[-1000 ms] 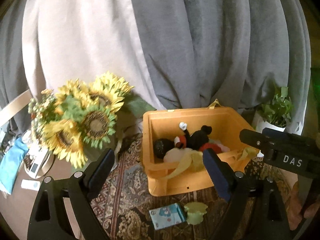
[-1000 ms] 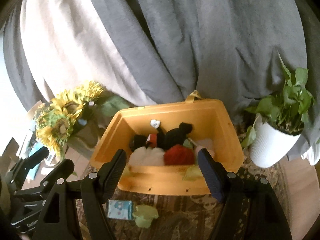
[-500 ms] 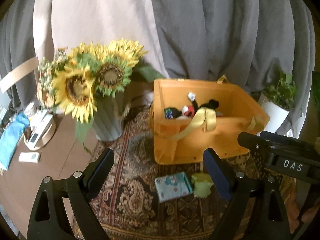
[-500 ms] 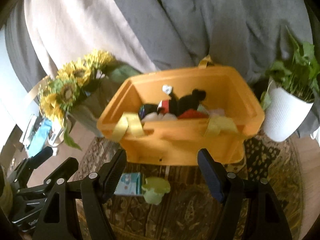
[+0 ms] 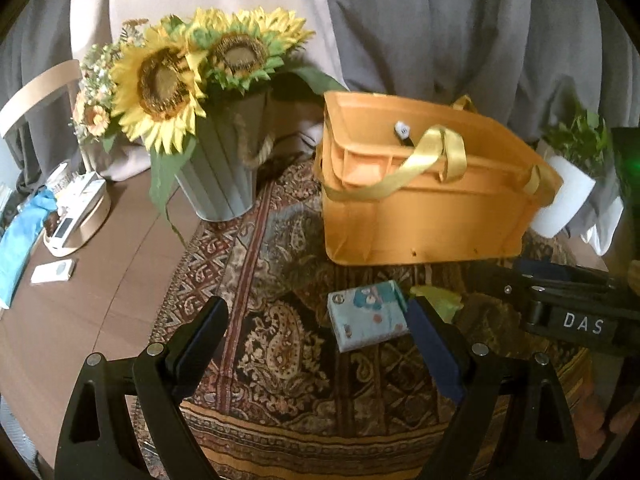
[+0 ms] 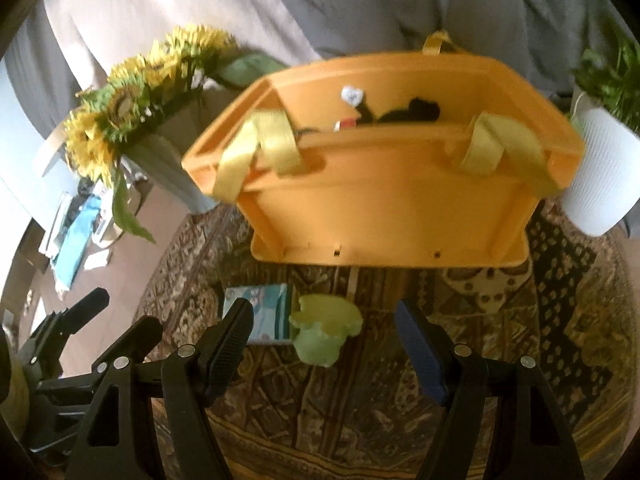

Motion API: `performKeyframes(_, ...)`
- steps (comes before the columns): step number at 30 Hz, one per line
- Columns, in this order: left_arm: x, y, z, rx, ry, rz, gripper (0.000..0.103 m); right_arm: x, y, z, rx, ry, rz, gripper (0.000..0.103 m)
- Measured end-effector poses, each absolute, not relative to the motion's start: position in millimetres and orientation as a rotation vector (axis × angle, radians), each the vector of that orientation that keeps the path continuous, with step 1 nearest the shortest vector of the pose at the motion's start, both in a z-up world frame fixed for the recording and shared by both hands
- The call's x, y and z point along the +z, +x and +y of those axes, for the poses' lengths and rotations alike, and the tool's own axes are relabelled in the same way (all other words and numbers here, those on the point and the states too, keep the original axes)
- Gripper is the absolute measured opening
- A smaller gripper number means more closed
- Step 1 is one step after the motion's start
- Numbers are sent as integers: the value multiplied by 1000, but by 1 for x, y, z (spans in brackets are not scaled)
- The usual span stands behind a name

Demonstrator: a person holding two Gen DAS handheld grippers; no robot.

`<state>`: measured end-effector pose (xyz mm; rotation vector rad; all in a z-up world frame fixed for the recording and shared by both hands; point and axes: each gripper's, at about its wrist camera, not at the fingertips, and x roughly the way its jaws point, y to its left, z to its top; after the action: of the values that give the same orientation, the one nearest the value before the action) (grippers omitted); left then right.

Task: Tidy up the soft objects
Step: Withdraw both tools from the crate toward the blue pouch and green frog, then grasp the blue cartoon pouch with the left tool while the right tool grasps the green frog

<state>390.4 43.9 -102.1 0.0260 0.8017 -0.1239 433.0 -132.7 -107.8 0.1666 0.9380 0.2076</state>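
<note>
Both grippers, left (image 5: 316, 338) and right (image 6: 322, 344), hang spread and empty. Green plush (image 6: 324, 330) and blue pouch (image 5: 366, 316) near the tabletop's front edge look light, squashy; pinch mid-body.

Orange bin (image 5: 424, 216) blocks the far side, w/ yellow straps (image 5: 424, 160) draped over its near wall. Far left: sunflower vase (image 5: 220, 176); far right: white plant pot (image 6: 600, 176), close beside the bin. Open rug (image 5: 280, 344) near & left. Blue pouch (image 5: 368, 316) and green soft toy (image 6: 324, 332) lie side by side, touching, near the bin.
</note>
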Motion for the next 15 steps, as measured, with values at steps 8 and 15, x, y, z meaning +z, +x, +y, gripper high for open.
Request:
performKeyframes(8, -123, 390, 46, -199, 100, 819, 92, -133, 434, -127, 195, 176, 1007, 74)
performKeyframes(15, -130, 397, 50, -303, 196, 810, 92, -140, 425, -111, 165, 178, 1010, 74)
